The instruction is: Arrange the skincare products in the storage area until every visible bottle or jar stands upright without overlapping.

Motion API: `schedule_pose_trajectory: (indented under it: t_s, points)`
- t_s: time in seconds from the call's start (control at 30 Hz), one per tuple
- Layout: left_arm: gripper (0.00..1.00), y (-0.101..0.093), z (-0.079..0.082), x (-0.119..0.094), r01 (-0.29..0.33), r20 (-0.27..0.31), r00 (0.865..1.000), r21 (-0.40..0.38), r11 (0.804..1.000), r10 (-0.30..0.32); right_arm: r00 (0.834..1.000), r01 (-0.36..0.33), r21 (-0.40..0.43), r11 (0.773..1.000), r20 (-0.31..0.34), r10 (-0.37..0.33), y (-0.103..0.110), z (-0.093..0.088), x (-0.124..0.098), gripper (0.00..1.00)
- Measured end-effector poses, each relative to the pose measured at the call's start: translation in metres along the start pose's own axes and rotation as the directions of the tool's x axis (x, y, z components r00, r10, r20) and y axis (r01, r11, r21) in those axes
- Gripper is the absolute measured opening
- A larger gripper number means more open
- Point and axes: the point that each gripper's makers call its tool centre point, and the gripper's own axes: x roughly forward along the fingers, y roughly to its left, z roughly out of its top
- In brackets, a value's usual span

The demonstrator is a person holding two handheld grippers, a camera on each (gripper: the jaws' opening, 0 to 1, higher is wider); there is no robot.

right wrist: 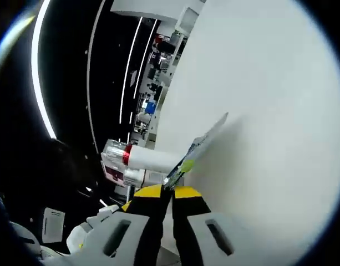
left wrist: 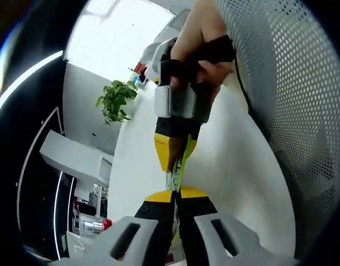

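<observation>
A thin flat sachet (right wrist: 198, 145) is sticking out from the tips of the right gripper (right wrist: 171, 187), whose yellow-tipped jaws are pressing together on its lower end; the sachet's silvery top corner is pointing up and to the right, away from the jaws. Just left of those jaws a white tube (right wrist: 150, 159) with a red band and clear cap is lying on its side, and a second small white bottle (right wrist: 133, 177) is lying just below it, both touching or nearly touching each other. Beyond the sachet a plain white surface (right wrist: 258, 111) is spreading across the right of the right gripper view, while dark shelving with bright light strips (right wrist: 39, 88) is running along the left.

In the left gripper view the left gripper (left wrist: 175, 195) is closing its jaws on the bottom edge of the same greenish sachet (left wrist: 179, 166), and directly ahead the right gripper (left wrist: 175, 145) is facing it, pinching the sachet's other end. A hand (left wrist: 200, 41) is wrapping around that gripper's grey body. Behind them the white surface (left wrist: 136, 149) is stretching away; a perforated white mesh wall (left wrist: 280, 83) is curving along the right, a green plant (left wrist: 115, 100) is standing far to the left, and clear bottles (left wrist: 92, 219) are sitting low on the left
</observation>
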Motion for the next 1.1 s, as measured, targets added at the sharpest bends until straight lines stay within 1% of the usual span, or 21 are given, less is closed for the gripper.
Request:
schedule_pose_trajectory:
  t_s: [0.1, 0.17, 0.23, 0.3, 0.33, 0.37, 0.4, 0.47, 0.5, 0.53, 0.57, 0.6, 0.63, 0.7, 0.73, 0.77, 0.8, 0.87, 0.93, 1.03, 1.1]
  points:
    - [0.04, 0.002, 0.001, -0.005, 0.013, 0.011, 1.0, -0.012, 1.0, -0.013, 1.0, -0.01, -0.001, 1.0, -0.005, 0.01, 0.004, 0.0, 0.002, 0.01]
    - [0.09, -0.002, -0.003, -0.008, 0.048, 0.002, 0.999, -0.106, 0.993, -0.049, 1.0, 0.017, -0.03, 0.999, 0.006, -0.016, 0.003, 0.006, 0.001, 0.01]
    - [0.14, -0.001, -0.007, -0.016, 0.076, 0.002, 0.997, -0.15, 0.986, -0.077, 0.999, 0.042, -0.071, 0.997, 0.012, -0.042, 0.001, 0.014, -0.003, 0.01]
    - [0.16, 0.003, -0.021, -0.028, 0.086, -0.014, 0.996, -0.269, 0.959, -0.093, 0.998, 0.057, -0.105, 0.993, 0.017, -0.056, 0.002, 0.019, -0.008, 0.01]
    - [0.17, 0.002, -0.033, -0.035, 0.121, -0.027, 0.99, -0.35, 0.929, -0.139, 0.998, 0.061, -0.12, 0.991, 0.018, -0.059, 0.006, 0.021, -0.011, 0.01]
    - [0.18, 0.003, -0.041, -0.041, 0.125, -0.025, 0.989, -0.42, 0.899, -0.149, 0.998, 0.065, -0.128, 0.99, 0.024, -0.062, 0.007, 0.023, -0.014, 0.01]
    - [0.19, 0.009, -0.05, -0.047, 0.13, 0.009, 0.989, -0.519, 0.845, -0.147, 0.998, 0.067, -0.145, 0.987, 0.031, -0.063, 0.011, 0.026, -0.018, 0.01]
    - [0.23, 0.009, -0.065, -0.056, 0.162, 0.033, 0.982, -0.635, 0.755, -0.183, 0.997, 0.069, -0.166, 0.984, 0.048, -0.062, 0.018, 0.03, -0.024, 0.01]
    - [0.25, 0.014, -0.078, -0.059, 0.157, 0.045, 0.983, -0.7, 0.697, -0.176, 0.997, 0.07, -0.169, 0.983, 0.054, -0.062, 0.021, 0.03, -0.027, 0.01]
    - [0.26, 0.015, -0.088, -0.061, 0.146, 0.037, 0.984, -0.731, 0.666, -0.175, 0.996, 0.071, -0.173, 0.982, 0.061, -0.061, 0.023, 0.031, -0.029, 0.01]
    - [0.26, 0.016, -0.094, -0.062, 0.139, 0.031, 0.985, -0.736, 0.663, -0.172, 0.996, 0.072, -0.173, 0.982, 0.065, -0.061, 0.024, 0.031, -0.03, 0.01]
    - [0.26, 0.017, -0.119, -0.062, 0.1, -0.004, 0.987, -0.772, 0.627, -0.163, 0.995, 0.072, -0.18, 0.981, 0.078, -0.058, 0.029, 0.033, -0.034, 0.01]
    - [0.24, 0.017, -0.124, -0.063, 0.092, -0.013, 0.987, -0.779, 0.621, -0.162, 0.995, 0.072, -0.181, 0.981, 0.081, -0.058, 0.031, 0.033, -0.034, 0.01]
    - [0.21, 0.011, -0.136, -0.062, 0.097, -0.011, 0.984, -0.803, 0.588, -0.179, 0.993, 0.081, -0.198, 0.977, 0.097, -0.063, 0.037, 0.035, -0.038, 0.01]
    - [0.21, 0.008, -0.142, -0.062, 0.092, -0.003, 0.985, -0.841, 0.534, -0.175, 0.993, 0.083, -0.213, 0.974, 0.104, -0.062, 0.042, 0.035, -0.039, 0.01]
    - [0.2, -0.001, -0.144, -0.063, 0.117, 0.014, 0.979, -0.854, 0.508, -0.202, 0.992, 0.085, -0.224, 0.971, 0.114, -0.06, 0.048, 0.034, -0.04, 0.01]
    - [0.2, -0.006, -0.146, -0.063, 0.127, 0.013, 0.975, -0.854, 0.505, -0.223, 0.991, 0.084, -0.225, 0.971, 0.121, -0.058, 0.052, 0.033, -0.04, 0.01]
    - [0.2, -0.015, -0.151, -0.063, 0.16, 0.021, 0.964, -0.842, 0.516, -0.264, 0.991, 0.075, -0.233, 0.97, 0.13, -0.045, 0.065, 0.026, -0.04, 0.01]
    - [0.21, -0.017, -0.152, -0.062, 0.179, 0.047, 0.961, -0.857, 0.484, -0.273, 0.991, 0.072, -0.255, 0.964, 0.126, -0.041, 0.075, 0.017, -0.038, 0.01]
    - [0.2, -0.022, -0.158, -0.06, 0.204, 0.074, 0.955, -0.866, 0.456, -0.288, 0.991, 0.086, -0.302, 0.949, 0.128, -0.049, 0.087, 0.004, -0.034, 0.01]
    - [0.19, -0.029, -0.155, -0.061, 0.23, 0.092, 0.946, -0.867, 0.442, -0.311, 0.989, 0.12, -0.383, 0.916, 0.122, -0.079, 0.091, 0.003, -0.036, 0.01]
